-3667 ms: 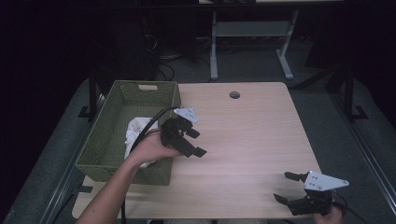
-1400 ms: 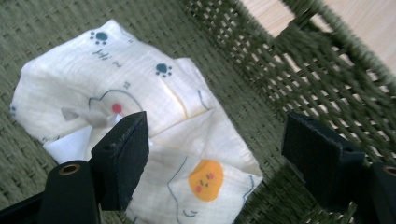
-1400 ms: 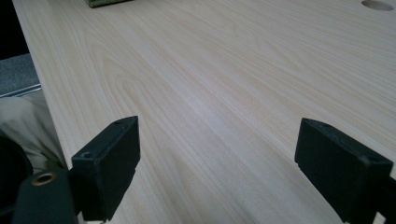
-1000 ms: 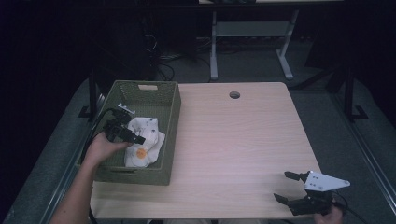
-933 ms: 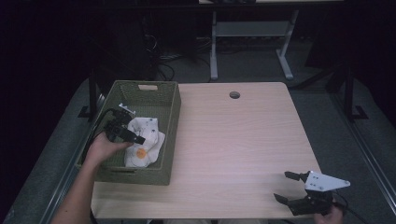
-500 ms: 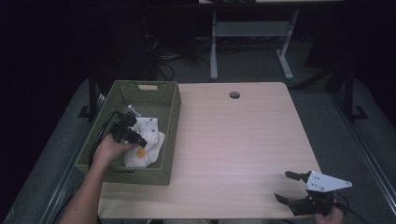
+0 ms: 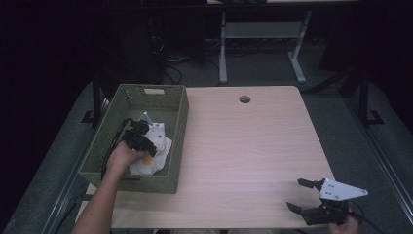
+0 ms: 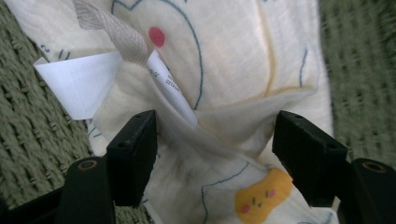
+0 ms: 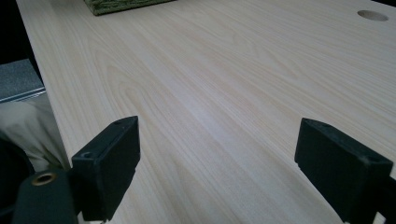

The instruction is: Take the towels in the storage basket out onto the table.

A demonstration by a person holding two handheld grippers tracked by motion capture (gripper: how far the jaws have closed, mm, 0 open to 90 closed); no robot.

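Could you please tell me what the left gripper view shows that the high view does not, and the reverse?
Left gripper view alone: the cloth's detail, namely blue line drawings, a red dot, a yellow smiling figure, a white tag and a beige strap, with the open jaws straddling a fold.

High view alone: the whole table, the right gripper open near its front right corner, the hole in the tabletop, and the forearm reaching into the basket.

Both: the left gripper, the cloth and the green woven basket.
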